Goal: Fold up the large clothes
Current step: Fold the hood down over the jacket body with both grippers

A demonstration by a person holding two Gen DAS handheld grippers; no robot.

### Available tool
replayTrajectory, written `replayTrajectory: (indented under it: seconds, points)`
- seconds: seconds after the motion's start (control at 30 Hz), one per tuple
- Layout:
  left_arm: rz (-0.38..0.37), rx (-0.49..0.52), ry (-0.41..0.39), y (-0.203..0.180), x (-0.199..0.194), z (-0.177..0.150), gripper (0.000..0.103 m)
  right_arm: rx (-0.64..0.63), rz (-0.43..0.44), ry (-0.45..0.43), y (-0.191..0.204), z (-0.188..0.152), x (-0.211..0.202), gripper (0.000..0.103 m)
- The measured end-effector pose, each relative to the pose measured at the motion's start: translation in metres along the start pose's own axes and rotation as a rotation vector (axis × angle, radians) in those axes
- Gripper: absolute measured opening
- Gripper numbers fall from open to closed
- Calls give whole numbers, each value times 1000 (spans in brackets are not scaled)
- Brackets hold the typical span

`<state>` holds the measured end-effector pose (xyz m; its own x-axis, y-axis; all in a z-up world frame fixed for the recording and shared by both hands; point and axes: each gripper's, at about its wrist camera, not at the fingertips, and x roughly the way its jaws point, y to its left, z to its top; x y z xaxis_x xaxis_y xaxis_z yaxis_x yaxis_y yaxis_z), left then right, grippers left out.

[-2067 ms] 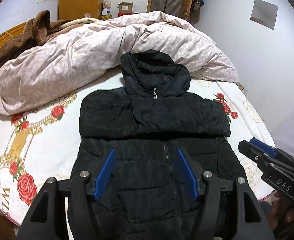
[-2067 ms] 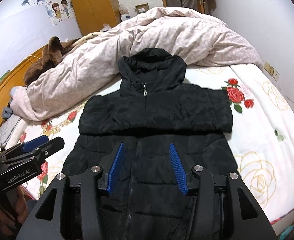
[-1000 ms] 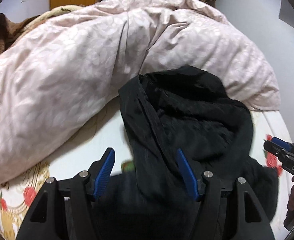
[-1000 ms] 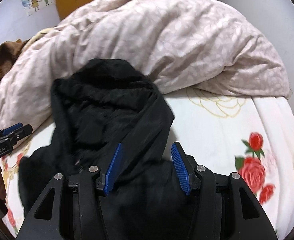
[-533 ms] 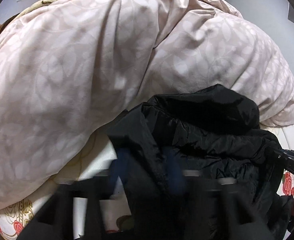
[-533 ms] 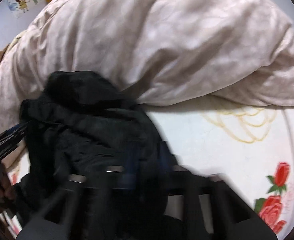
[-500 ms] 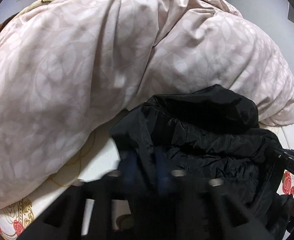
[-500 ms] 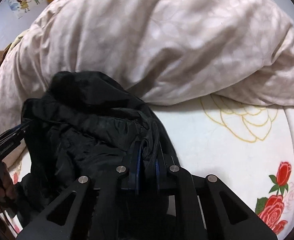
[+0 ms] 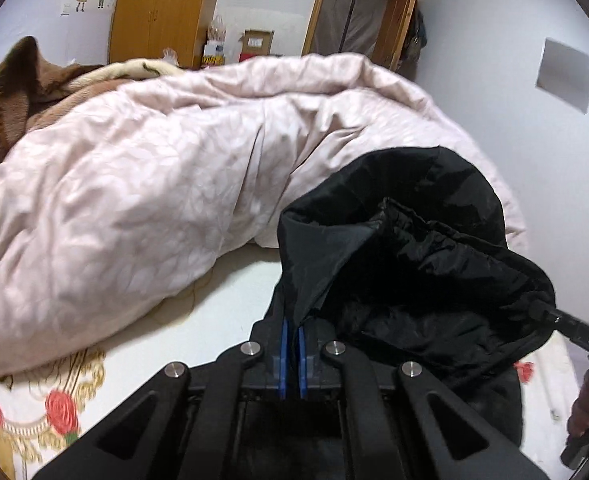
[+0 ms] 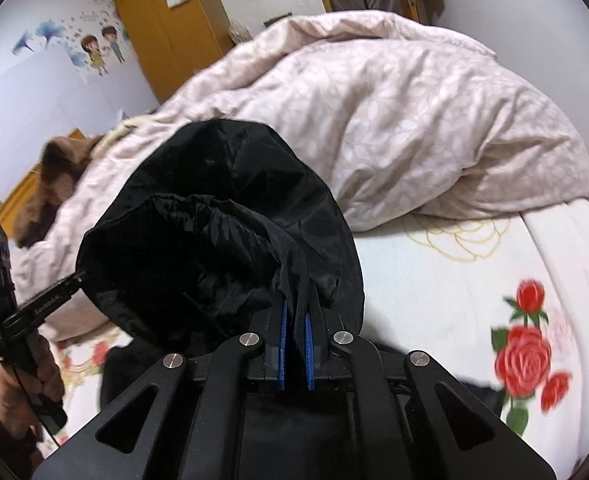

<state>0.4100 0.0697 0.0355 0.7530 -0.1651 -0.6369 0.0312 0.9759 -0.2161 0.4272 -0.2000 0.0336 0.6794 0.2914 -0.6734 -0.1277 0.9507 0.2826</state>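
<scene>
On the bed, the jacket hangs by its hood edges, lifted off the sheet where it lay flat 2 s ago: left tongs and right tongs, then spread, are each pressed together, pinching fabric at 1 side of the hood. This suggests the top-down fold is starting. Legible: "DAS" on the right tongs, "GenRobot.AI" on the left; the quilt lies behind.

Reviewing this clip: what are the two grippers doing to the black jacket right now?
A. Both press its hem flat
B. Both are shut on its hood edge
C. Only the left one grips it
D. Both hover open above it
B: the left gripper and the right gripper each have black jacket hood fabric pinched between blue fingers, on opposite sides of the opening.
</scene>
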Motion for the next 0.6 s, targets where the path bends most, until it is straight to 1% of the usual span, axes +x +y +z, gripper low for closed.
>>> replayTrajectory:
  seconds: [0.1,0.23,0.33,0.43,0.6]
  points:
    - [-29,-19,-25,-2,-36,-18,4,24,24,-22,4,-20,-32,6]
    - [-54,-47,-32,4,-77,-54,4,66,36,-24,5,-62,-70,6]
    - [-64,-79,-8,10,-90,-81,4,104,37,0,0,-92,-82,6]
    - [-56,-108,22,19,-99,-108,4,122,28,41,-3,-126,-89,6]
    - [-23,-161,107,32,-97,-153,5,130,14,129,-9,-168,-81,6]
